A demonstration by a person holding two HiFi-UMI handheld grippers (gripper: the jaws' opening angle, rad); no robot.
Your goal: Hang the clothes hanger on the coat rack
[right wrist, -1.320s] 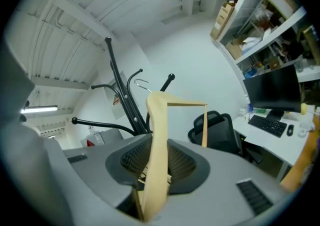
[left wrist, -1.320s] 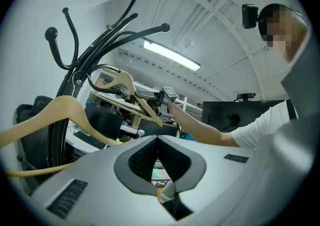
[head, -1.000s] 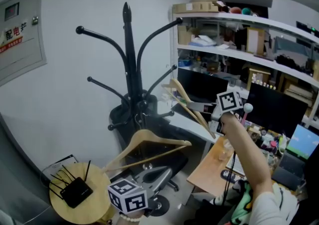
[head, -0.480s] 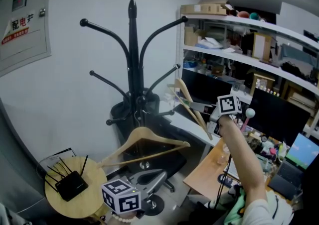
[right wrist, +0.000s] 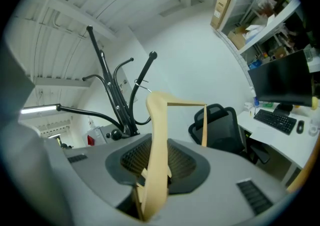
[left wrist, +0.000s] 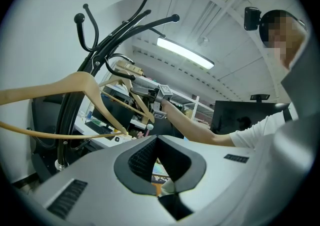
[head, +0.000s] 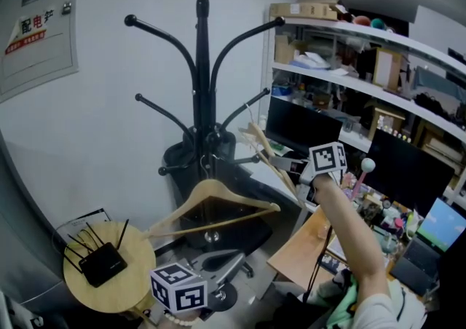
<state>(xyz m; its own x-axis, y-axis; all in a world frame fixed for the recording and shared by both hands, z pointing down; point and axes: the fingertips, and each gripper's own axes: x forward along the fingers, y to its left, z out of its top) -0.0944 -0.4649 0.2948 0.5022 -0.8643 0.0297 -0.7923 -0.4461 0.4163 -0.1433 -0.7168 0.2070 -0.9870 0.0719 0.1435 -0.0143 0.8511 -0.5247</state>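
The black coat rack (head: 202,87) stands by the wall, its curved arms spreading from the pole. One wooden hanger (head: 212,207) hangs low in front of the pole, seemingly from a low peg. My right gripper (head: 295,172) is shut on a second wooden hanger (head: 263,147). It holds that hanger up beside a right-hand arm of the rack. In the right gripper view this hanger (right wrist: 159,135) runs between the pads, its wire hook close to a rack arm (right wrist: 145,70). Whether the hook rests on the arm I cannot tell. My left gripper (head: 237,255) is low, jaws together, nothing in them.
A round wooden stool (head: 138,295) with a black router (head: 102,263) stands at lower left. A black office chair (head: 182,164) sits behind the rack. Cluttered shelves (head: 349,76), a monitor (head: 298,127) and a desk (head: 313,247) fill the right.
My right gripper has carried its hanger leftward and a little down, closer to the rack's arm. The left gripper stays low near the bottom edge.
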